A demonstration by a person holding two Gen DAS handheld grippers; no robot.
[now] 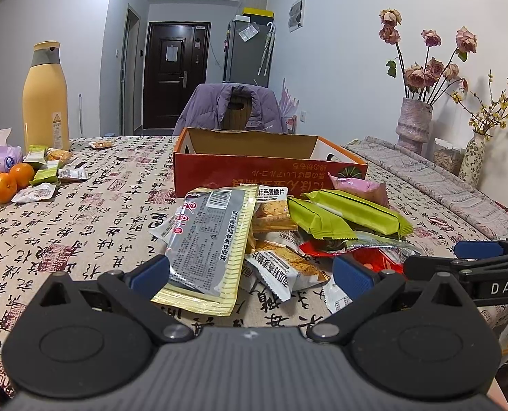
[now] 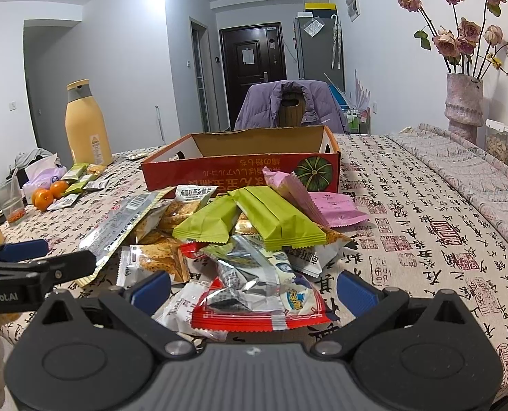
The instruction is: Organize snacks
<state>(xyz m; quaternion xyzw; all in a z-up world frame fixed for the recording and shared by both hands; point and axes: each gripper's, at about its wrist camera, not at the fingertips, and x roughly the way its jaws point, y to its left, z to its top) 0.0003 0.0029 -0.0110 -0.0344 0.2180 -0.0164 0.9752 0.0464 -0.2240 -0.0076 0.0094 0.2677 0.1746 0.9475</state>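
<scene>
Hovering low over the table, the left gripper had its jaws spread wide, released, around the near end of a grey-and-gold packet at lower centre of its view. The right gripper sat likewise low, jaws parted and holding nothing, flanking a red-edged wrapper. Snacks lay heaped mid-frame: two green bars, a pink packet, crinkled foil pieces. Behind the heap stood an open red box, showing bare cardboard inside.
</scene>
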